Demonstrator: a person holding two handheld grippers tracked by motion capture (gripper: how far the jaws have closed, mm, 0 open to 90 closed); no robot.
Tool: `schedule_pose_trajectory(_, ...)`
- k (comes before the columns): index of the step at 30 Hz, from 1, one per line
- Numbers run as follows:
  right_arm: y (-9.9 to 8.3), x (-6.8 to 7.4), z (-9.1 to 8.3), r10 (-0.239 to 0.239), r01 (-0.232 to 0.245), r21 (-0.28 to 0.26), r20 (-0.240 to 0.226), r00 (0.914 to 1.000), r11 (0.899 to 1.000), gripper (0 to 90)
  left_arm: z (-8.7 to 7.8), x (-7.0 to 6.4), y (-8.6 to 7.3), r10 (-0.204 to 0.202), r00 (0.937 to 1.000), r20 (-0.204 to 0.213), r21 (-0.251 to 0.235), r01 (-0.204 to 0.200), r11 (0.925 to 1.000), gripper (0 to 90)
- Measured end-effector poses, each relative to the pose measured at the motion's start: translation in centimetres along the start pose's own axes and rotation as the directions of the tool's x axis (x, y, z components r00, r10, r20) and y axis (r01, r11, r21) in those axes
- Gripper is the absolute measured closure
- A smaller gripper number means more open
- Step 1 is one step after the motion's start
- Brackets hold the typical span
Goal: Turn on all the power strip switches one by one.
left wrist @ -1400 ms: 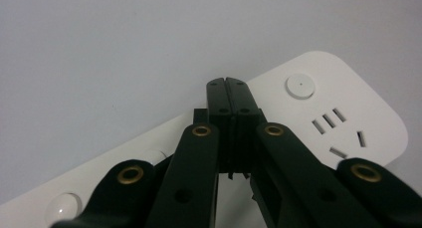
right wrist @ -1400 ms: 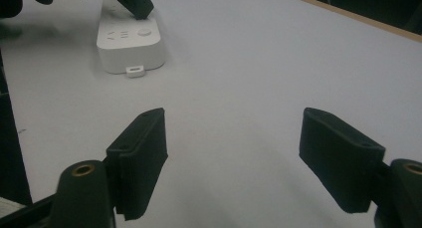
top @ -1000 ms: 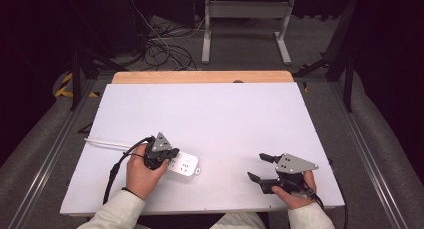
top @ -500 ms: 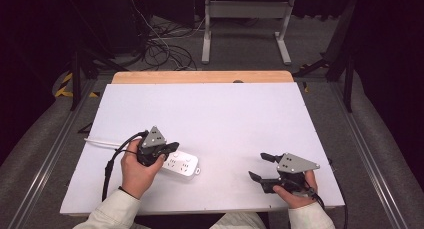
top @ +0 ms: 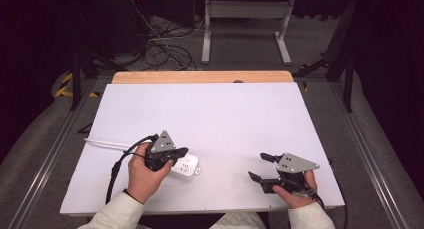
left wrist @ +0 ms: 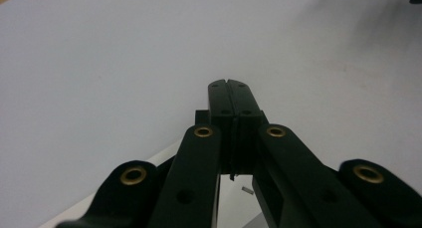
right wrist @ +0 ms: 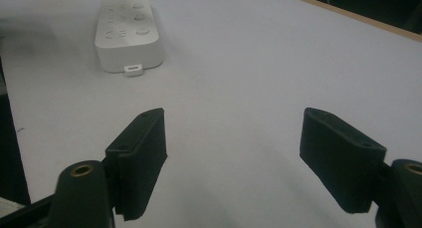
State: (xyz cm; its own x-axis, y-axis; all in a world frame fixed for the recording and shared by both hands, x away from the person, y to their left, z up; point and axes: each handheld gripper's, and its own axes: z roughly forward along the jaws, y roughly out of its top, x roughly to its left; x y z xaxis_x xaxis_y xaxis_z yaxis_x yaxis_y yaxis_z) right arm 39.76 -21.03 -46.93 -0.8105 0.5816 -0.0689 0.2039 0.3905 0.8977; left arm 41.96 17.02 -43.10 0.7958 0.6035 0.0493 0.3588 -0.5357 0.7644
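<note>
One white power strip lies lower left, half hidden under the left gripper, jaws pressed together; right gripper gapes empty.

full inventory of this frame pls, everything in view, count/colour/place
power strip: 1, white, near-left part of the table, under the left gripper's tip
cord: 1, white, runs left from the power strip toward the table's left edge
table: 1, white top with a wooden strip along the far edge
cables: a tangle, dark, on the floor beyond the table
frame legs: 1 set, light grey, on the floor behind the table
hazard tape: yellow-black, floor at far left
left gripper: 1, black with grey plate, jaws closed, over the power strip
right gripper: 1, black with grey plate, jaws wide apart, near-right of table
hands: 2, light sleeves, bottom edge
</note>
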Motion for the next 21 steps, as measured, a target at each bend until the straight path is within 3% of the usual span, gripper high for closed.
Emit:
schedule_pose_trajectory(11,0.0,0.0,0.0,0.000,0.000,0.002,0.000,1.0000,1.000,27.0,2.1,-0.2,-0.6,0.000,0.9999,0.014,0.051,0.000,0.9987,89.9)
schedule_pose_trajectory(21,0.0,0.0,0.0,0.000,0.000,0.001,-0.002,1.0000,1.000,27.0,3.0,-0.2,-0.9,0.003,1.0000,-0.007,0.080,-0.003,0.9968,89.9)
